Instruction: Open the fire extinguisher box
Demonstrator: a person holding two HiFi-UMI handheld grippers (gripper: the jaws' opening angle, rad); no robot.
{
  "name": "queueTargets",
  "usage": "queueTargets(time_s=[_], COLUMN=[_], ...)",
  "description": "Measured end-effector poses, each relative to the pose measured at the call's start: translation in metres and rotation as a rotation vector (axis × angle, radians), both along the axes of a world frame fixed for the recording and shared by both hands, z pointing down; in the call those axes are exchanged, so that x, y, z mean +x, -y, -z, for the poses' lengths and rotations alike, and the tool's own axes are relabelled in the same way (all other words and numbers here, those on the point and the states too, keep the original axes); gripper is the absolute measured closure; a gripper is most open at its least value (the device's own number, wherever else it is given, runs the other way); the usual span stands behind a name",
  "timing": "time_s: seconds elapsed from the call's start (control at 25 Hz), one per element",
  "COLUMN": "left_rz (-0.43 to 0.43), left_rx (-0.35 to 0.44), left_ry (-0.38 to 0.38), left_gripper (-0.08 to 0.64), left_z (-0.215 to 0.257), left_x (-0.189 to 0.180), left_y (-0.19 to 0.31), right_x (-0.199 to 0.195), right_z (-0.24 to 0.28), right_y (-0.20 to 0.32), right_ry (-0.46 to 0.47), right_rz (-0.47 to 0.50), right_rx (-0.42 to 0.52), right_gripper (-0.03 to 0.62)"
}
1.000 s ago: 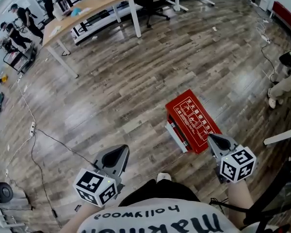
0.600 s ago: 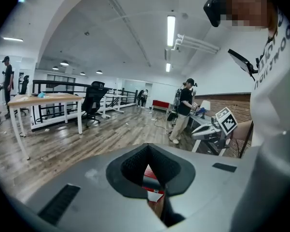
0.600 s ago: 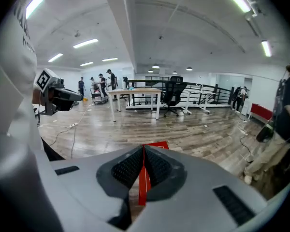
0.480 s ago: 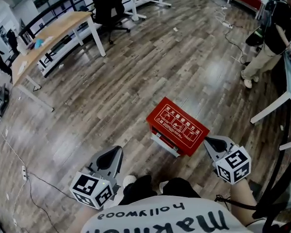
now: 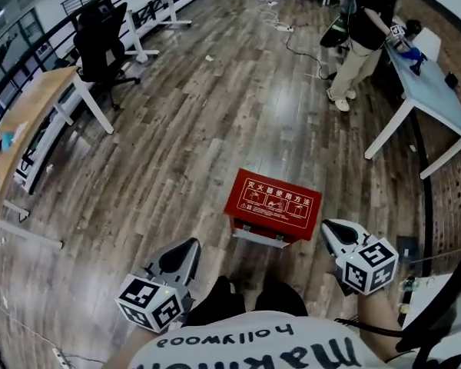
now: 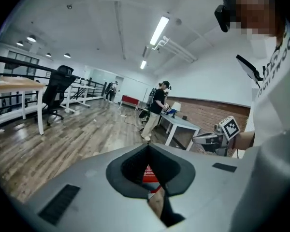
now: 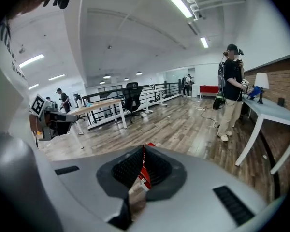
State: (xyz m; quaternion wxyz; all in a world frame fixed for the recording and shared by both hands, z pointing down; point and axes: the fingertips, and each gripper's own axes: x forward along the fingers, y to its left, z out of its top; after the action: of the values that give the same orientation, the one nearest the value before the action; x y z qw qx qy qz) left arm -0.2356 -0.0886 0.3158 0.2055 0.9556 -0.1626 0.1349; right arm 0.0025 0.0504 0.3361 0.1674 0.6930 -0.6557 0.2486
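We note the red fire extinguisher box (image 5: 273, 204) flat on the wood floor (image 5: 177, 152), white-printed face up, lid apparently closed. The left gripper (image 5: 187, 249) and right gripper (image 5: 329, 229) flank its near side, apart from it, jaws together on nothing. The frame's bottom edge cuts off our arms.

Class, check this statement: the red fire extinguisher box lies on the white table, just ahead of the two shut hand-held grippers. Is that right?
Not quite. The head view shows the red fire extinguisher box lying on the wooden floor, not on the white table, which stands farther off. The rest holds: it is just ahead of the left hand-held gripper and the right hand-held gripper, both shut.
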Motion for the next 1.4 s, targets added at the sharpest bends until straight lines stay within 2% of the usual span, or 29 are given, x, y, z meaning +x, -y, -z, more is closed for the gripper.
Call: queueTargets(time_s=[0.36,0.72,0.88,1.04,1.16,1.28,1.4], left_rz=[-0.171,-0.340,-0.393,-0.422,-0.426,-0.414,-0.388], left_rx=[-0.043,-0.063,-0.083,-0.119,-0.181,-0.137,-0.116], left_ry=[0.009,-0.025,-0.037,-0.006,-0.053,-0.118,-0.138], left_gripper=[0.554,0.554,0.554,0.554,0.554,0.551,0.551], left_z=[-0.014,-0.005,-0.009,-0.027,-0.033,-0.036,-0.046], left_x=[-0.028,0.010,0.027,0.035,0.040,0.048,0.060], left_y=[0.028,0.023,0.010,-0.002,-0.011,-0.010,-0.004], right_x=[-0.059,-0.071,-0.070,-0.069,-0.068,-0.071,-0.071], right_z=[-0.008,0.003,-0.007,-0.024,-0.039,-0.050,-0.060], right_y=[-0.003,-0.030,-0.036,-0.032,-0.023,-0.011,0.002], right_ry=[-0.049,-0.069,-0.059,-0.028,-0.014,-0.010,-0.019], right_rz=[-0.123,-0.240,-0.251,-0.232,-0.182,-0.148,-0.115], right_rx=[-0.059,-0.091,-0.115,-0.137,-0.172,-0.171,-0.141], right_gripper=[0.581,0.581,0.581,0.581,0.581,0.581,0.581])
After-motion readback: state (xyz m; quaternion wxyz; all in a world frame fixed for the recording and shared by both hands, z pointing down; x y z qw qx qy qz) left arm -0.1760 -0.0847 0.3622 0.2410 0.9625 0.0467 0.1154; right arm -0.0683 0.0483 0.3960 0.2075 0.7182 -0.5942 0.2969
